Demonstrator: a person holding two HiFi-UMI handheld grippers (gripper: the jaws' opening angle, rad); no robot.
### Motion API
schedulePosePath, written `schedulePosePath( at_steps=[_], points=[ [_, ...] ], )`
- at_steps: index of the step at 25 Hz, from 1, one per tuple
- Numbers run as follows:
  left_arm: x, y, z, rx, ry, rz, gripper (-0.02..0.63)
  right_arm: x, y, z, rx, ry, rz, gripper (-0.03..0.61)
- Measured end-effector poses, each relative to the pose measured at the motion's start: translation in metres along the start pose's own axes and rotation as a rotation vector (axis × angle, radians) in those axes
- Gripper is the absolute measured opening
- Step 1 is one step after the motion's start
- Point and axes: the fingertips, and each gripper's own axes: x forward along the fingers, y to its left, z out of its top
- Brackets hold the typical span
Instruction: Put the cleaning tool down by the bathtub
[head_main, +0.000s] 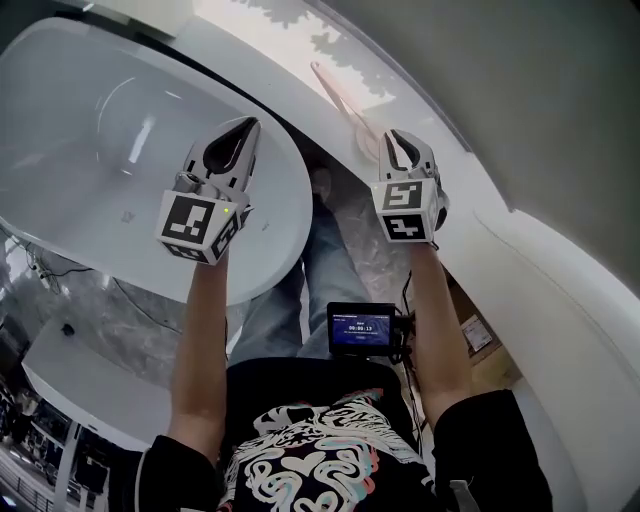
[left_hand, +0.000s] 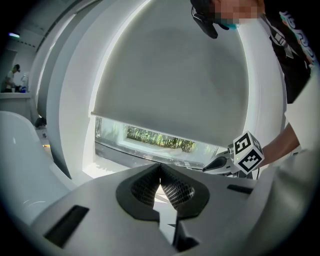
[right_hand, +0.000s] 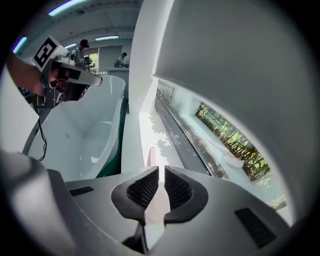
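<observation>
While the right gripper (right_hand: 155, 187) hangs with jaws narrowly parted, the tool (right_hand: 150, 156) just ahead looks light and stiff, best taken mid-handle; the left gripper (left_hand: 160, 175) is closed, empty.

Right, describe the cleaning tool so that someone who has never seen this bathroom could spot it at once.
Start at the big white oval bathtub; beside it a white sunlit ledge runs under the window. On that ledge lies the pale pink long-handled cleaning tool, the only coloured, slender thing there.
</observation>
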Motion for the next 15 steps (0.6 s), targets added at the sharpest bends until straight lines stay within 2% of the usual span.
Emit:
schedulePosePath(
  at_steps=[10,15],
  points=[
    [-0.039,-0.016,0.033,0.067,0.004,0.013,0.017,-0.067,-0.012,0.035,0.022,-0.071,-0.046,0.041],
    [-0.058,-0.023,0.043,0.098,0.011,0.019,0.017,-0.097,-0.004,0.046,0.027,-0.104,-0.031,0.041]
  ],
)
